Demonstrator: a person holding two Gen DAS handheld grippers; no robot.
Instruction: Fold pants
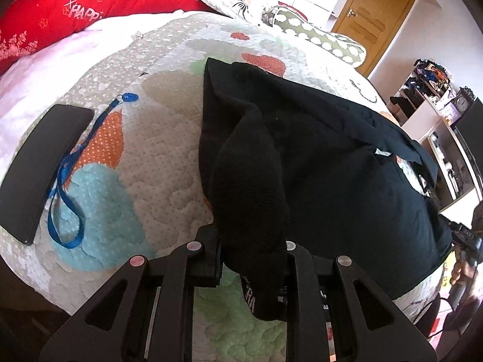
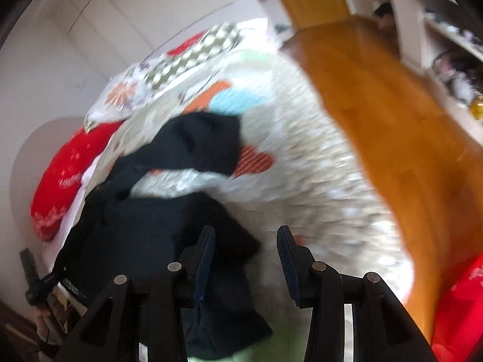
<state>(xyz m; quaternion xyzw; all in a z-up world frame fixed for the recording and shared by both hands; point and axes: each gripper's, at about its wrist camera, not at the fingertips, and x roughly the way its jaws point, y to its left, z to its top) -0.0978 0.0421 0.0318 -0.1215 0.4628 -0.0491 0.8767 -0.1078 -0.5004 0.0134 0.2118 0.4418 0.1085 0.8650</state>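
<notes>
Black pants (image 1: 347, 163) lie spread on a quilted bed (image 1: 145, 163). My left gripper (image 1: 253, 250) is shut on a ribbed black cuff of the pants (image 1: 250, 211) and holds it raised, the cuff end hanging down between the fingers. In the blurred right wrist view, the pants (image 2: 145, 211) lie crumpled at the left. My right gripper (image 2: 246, 244) is open and empty, above the quilt (image 2: 317, 199), with its left finger (image 2: 205, 259) over the pants' edge.
A black phone (image 1: 39, 166) with a blue lanyard (image 1: 69, 181) lies on the quilt at the left. A red pillow (image 1: 75, 9) and patterned pillows (image 1: 317, 39) sit at the far side. Shelves (image 1: 437, 114) and a wooden door (image 1: 371, 15) stand at the right.
</notes>
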